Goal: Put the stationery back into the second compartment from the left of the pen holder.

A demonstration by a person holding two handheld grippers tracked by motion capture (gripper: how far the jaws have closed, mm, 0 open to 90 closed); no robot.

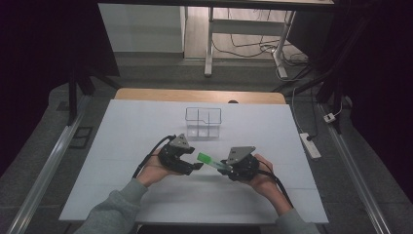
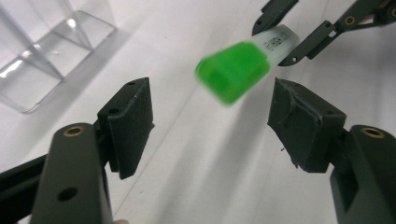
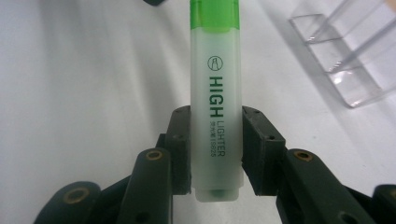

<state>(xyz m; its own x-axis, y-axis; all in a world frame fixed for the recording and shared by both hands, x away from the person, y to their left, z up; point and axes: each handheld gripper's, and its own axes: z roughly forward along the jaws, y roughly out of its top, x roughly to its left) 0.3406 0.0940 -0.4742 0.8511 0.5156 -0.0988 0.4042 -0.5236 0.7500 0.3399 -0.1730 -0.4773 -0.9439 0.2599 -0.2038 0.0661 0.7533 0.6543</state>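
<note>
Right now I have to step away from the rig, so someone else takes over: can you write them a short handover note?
Right gripper: shut on the highlighter, jaws clamped on its white barrel near the tail end, green cap pointing toward the left gripper.
Left gripper: open, nothing between its jaws; the cap sits just beyond them, untouched.
Clear divided organizer: farther back on the white table, nothing visible in it.
Done: highlighter lifted off the table.
Left, probably: uncap it or place it in the organizer.
</note>
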